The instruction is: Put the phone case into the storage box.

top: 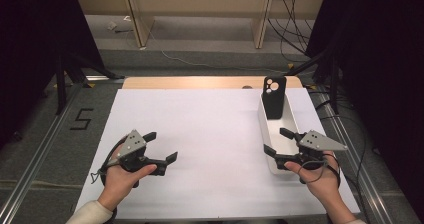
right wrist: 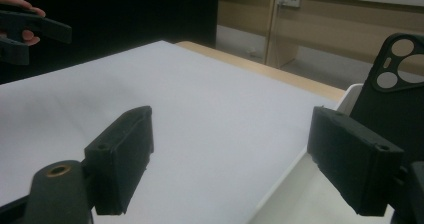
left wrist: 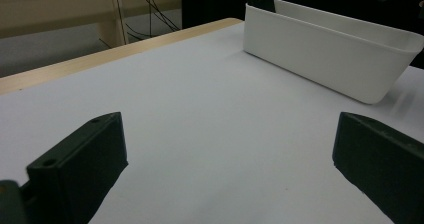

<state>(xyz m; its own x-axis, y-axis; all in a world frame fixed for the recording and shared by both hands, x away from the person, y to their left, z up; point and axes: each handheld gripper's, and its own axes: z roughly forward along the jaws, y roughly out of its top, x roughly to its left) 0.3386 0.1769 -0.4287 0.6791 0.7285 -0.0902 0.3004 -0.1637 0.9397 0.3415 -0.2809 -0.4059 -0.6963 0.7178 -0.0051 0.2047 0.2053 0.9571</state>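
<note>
Presumably my right gripper (top: 276,140), jaws apart and empty over the white bin (top: 270,130), could tip the phone case (top: 274,97) leaning at the bin's 12 o'clock end, while my left gripper (top: 161,145) idles released.

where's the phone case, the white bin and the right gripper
phone case (top: 274,100): high view, on its black back below the camera holes
white bin (left wrist: 320,59): left gripper view, on its long side wall
right gripper (top: 278,141): high view, midway between its open fingertips
</note>
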